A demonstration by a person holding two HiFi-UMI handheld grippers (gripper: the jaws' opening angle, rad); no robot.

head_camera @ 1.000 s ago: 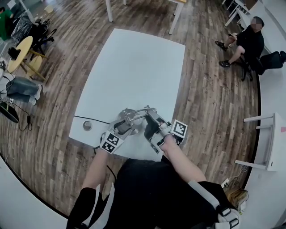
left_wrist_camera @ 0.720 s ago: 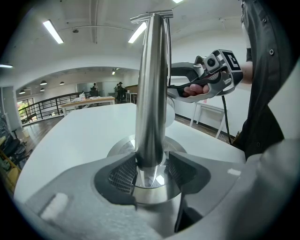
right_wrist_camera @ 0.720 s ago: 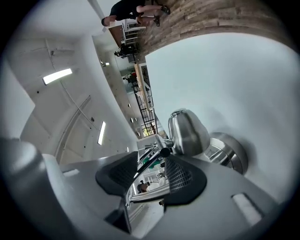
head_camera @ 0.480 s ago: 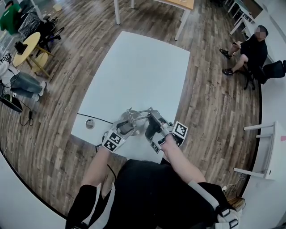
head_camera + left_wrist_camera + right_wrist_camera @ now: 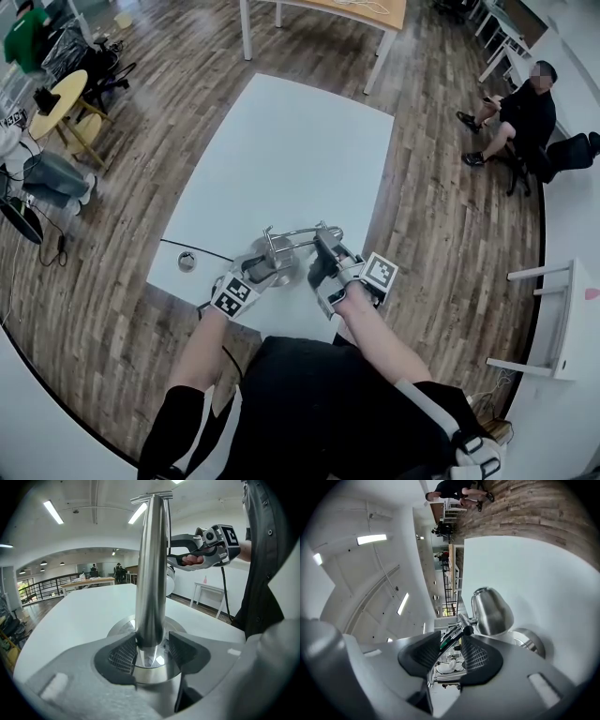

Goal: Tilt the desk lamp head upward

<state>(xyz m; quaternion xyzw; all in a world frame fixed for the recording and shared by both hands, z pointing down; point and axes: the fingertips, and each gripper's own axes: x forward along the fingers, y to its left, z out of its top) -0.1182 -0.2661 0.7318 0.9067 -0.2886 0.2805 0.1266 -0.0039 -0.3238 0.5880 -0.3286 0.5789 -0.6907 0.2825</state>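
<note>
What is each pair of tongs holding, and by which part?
Left tongs clamp the lamp's pole just above its base. Right tongs, jaws just closing, pinch the thin arm beside the lamp head.

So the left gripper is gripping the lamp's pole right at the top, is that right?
Not quite. The left gripper does grip the pole, but at the bottom, just above the base, not at the top. The left gripper view shows it.
</note>
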